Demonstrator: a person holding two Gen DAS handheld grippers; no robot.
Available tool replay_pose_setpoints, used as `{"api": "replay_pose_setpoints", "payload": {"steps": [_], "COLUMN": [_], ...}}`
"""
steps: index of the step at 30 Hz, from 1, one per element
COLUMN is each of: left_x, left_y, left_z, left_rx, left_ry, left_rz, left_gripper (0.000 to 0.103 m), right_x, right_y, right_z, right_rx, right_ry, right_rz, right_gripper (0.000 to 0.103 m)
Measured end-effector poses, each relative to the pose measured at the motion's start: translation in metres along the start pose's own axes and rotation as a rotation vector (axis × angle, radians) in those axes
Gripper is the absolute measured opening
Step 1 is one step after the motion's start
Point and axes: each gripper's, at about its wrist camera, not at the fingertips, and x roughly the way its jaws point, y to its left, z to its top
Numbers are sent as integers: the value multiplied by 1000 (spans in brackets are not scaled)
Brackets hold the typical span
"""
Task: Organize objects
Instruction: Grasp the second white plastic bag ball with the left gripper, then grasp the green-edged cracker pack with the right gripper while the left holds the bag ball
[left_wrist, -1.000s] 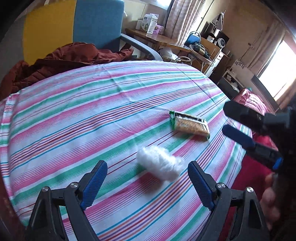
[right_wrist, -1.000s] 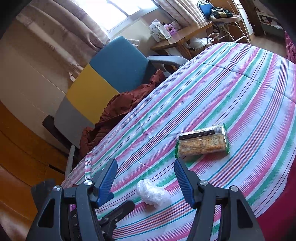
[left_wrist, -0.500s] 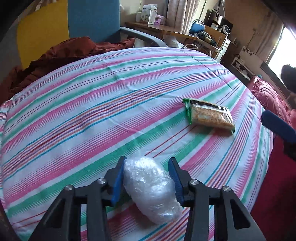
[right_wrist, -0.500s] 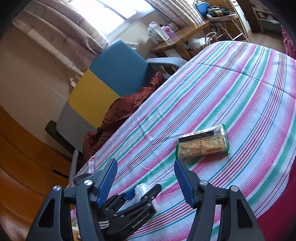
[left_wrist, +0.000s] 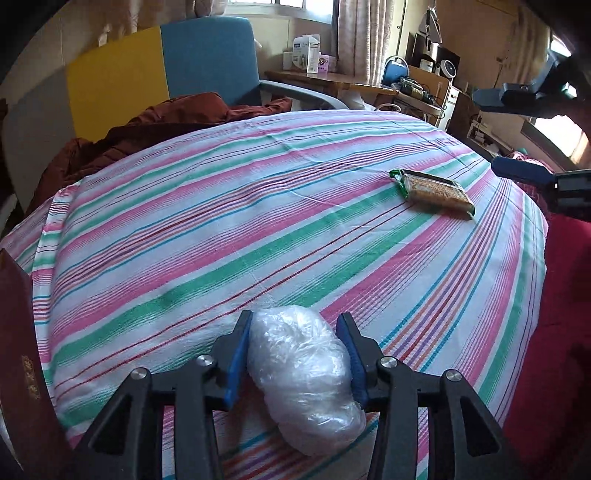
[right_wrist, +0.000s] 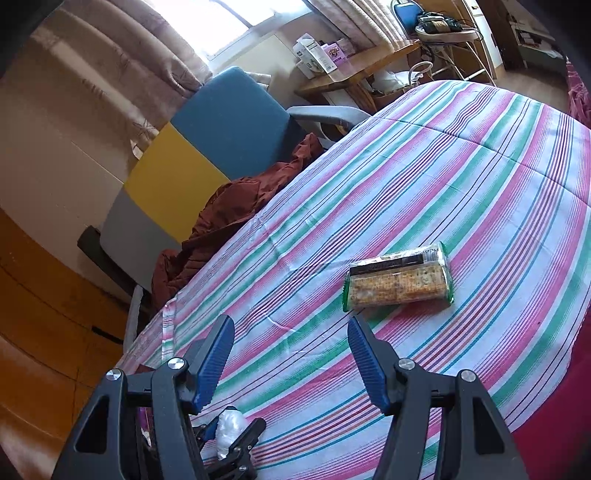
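Observation:
My left gripper (left_wrist: 293, 354) is shut on a crumpled clear plastic bag (left_wrist: 301, 373) and holds it just above the near edge of the striped bedspread (left_wrist: 229, 221). The bag also shows small in the right wrist view (right_wrist: 229, 428), between the left gripper's jaws. A green-edged cracker packet (left_wrist: 434, 192) lies flat on the bedspread to the far right; in the right wrist view the cracker packet (right_wrist: 399, 282) lies ahead and slightly right of my right gripper (right_wrist: 291, 354), which is open, empty and above the bedspread (right_wrist: 443, 177).
A rust-brown garment (left_wrist: 177, 122) is heaped at the bed's far edge against a blue, yellow and grey chair (left_wrist: 155, 74). A wooden desk (left_wrist: 325, 79) with boxes stands beyond. A red cover (left_wrist: 554, 332) hangs at the right. A dark red board (left_wrist: 18, 350) stands at the left.
My left gripper closed on the plastic bag and has lifted and pulled it back toward the near edge. The right gripper has risen slightly and stays open. The cracker packet has not moved.

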Motion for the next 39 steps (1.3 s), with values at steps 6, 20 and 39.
{"api": "replay_pose_setpoints", "payload": {"steps": [6,20,39], "left_x": [1,0,0], "left_y": [-3,-3,0], "left_z": [-2,-3,-4], "left_rx": [12,6,-7], "left_ry": [-19,-29,-33], "left_rz": [10,3,-19], "left_gripper": [47,47,47], "right_x": [5,48,149], "right_y": [4,22,-12], "right_z": [-2,14,36], "right_rx": [-22,-224,-846], "right_ry": [32,323,609], "right_rz": [-15,-124,-467], "right_gripper": [65,65,66]}}
